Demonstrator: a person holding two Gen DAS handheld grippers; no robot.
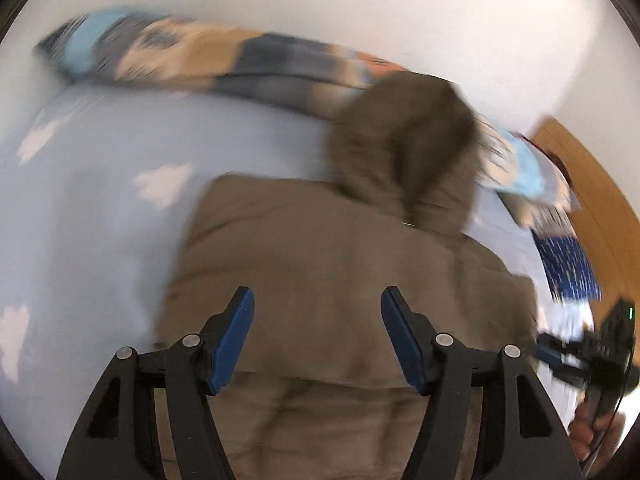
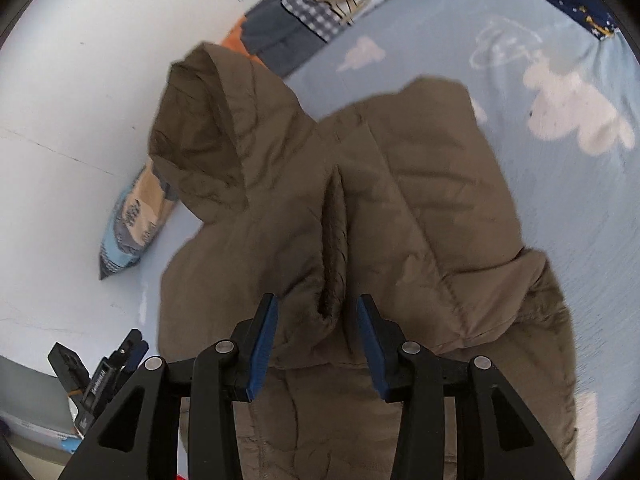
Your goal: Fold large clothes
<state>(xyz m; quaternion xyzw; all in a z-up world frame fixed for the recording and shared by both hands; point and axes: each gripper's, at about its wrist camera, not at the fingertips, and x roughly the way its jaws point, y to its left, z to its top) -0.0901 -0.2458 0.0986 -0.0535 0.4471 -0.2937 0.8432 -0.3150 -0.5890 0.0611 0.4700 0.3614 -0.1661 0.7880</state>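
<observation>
We see a brown quilted hooded jacket lying partly folded on the light blue cloud-print bed, its hood up against the white wall beside a patchwork pillow. Our left gripper and right gripper both hang over the jacket's near part with jaws apart and nothing pinched, a raised fold lying just ahead of the right one. Bare sheet stays free toward the bed's far edge.

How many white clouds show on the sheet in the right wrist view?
2 clear: a small cloud above the jacket, a big cloud at right. The jacket may hide more.
</observation>
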